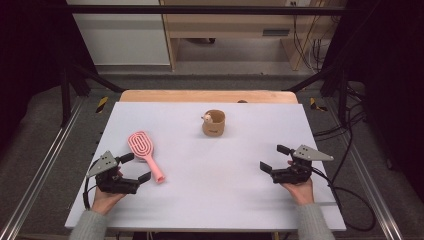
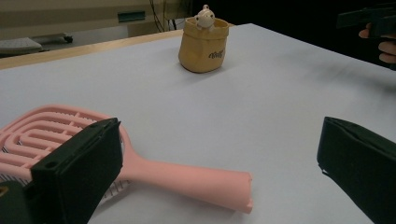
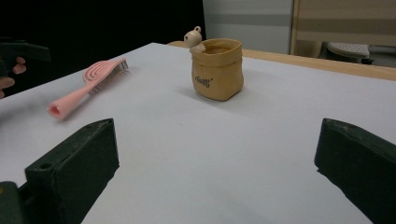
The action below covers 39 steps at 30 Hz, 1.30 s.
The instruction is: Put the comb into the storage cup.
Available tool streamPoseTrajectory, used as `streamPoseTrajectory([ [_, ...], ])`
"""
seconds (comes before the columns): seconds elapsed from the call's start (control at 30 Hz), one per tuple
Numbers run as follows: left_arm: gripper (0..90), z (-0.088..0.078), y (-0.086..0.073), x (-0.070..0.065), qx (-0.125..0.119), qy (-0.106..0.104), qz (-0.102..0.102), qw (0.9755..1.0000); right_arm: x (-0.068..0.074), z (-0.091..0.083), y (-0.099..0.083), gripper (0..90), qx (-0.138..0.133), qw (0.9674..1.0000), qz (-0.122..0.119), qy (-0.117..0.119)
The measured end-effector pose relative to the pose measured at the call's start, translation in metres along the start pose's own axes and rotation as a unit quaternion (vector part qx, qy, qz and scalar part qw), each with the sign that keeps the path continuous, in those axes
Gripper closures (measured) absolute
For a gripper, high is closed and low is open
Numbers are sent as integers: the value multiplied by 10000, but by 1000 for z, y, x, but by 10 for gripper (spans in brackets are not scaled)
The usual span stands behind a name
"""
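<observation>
Pink hairbrush (image 1: 145, 154) lies flat at the table's (image 1: 215, 200) near left, its handle end just beside the left gripper (image 1: 136, 167), whose jaws are spread and empty. Right gripper (image 1: 274, 158), also spread, hovers well apart at the right. A tan cup (image 1: 214, 123) with a small figure (image 1: 207, 118) stands farther back, nothing between.

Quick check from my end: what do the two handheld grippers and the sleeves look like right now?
Both the left gripper and the right gripper are black, each with two blocky black jaws and a grey three-cornered plate on top. A black cable trails from each. The person wears grey knit sleeves. No markings are legible on either gripper.
</observation>
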<state>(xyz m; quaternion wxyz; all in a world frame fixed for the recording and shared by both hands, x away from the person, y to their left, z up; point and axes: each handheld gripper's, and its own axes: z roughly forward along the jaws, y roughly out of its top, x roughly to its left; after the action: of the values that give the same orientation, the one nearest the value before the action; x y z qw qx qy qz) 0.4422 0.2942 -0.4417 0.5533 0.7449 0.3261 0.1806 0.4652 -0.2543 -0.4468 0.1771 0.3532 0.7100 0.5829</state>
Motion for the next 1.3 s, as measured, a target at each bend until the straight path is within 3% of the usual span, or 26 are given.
streamPoseTrajectory([
  [0.57,10,-5,5,4,91,204,-11,9998,0,-1,0,3,33,10000,-43,-31],
  [0.8,44,-3,8,5,318,351,60,9989,0,-1,0,3,33,10000,-45,-52],
  [1.03,171,3,9,5,520,558,17,9971,0,0,0,3,69,10000,-35,-48],
  [1.3,351,13,12,2,695,573,-58,9959,0,0,0,3,53,10000,-51,-59],
])
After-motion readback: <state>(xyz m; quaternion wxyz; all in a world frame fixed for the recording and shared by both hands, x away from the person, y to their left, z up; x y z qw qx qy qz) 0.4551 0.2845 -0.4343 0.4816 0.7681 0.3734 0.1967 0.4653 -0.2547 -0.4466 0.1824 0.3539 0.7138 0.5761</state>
